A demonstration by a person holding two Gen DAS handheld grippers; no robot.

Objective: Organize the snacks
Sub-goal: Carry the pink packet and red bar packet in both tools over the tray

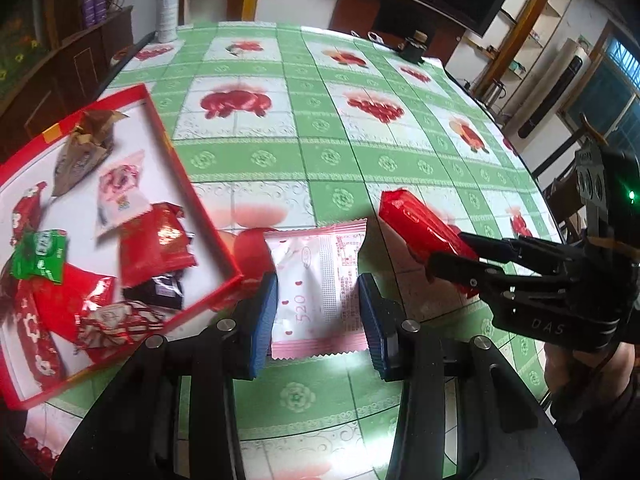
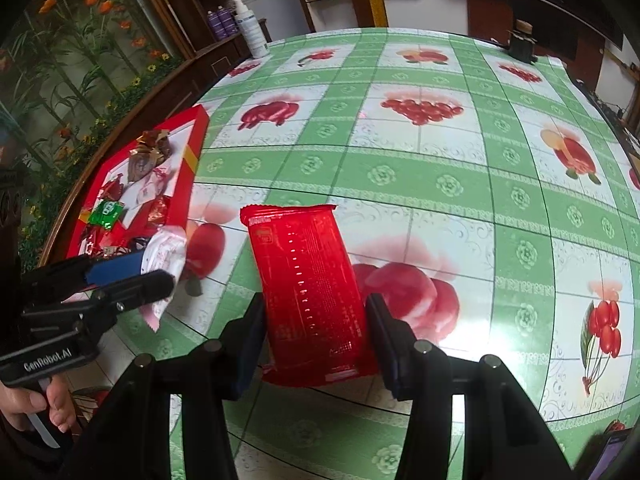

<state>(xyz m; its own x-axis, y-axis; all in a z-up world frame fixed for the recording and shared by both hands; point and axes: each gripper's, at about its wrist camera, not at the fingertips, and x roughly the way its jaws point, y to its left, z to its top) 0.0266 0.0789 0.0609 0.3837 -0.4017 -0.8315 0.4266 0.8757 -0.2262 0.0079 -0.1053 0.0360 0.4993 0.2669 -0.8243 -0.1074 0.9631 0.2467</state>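
Observation:
My left gripper [image 1: 318, 320] is shut on a pink-and-white snack packet [image 1: 320, 288], held just above the table beside the red tray [image 1: 160, 128]; the packet also shows in the right wrist view [image 2: 166, 252]. My right gripper [image 2: 316, 340] is shut on a red snack packet [image 2: 308, 288], held above the table to the right of the left one. The red packet also shows in the left wrist view [image 1: 420, 228]. The red tray [image 2: 192, 148] holds several wrapped snacks, among them a green packet [image 1: 38, 256] and a brown packet [image 1: 80, 156].
The round table [image 1: 340, 152] has a green-and-white fruit-print cloth. A white spray bottle [image 1: 166, 4] stands at its far left edge and a small dark jar [image 1: 414, 46] at the far right. Cabinets and shelves stand behind.

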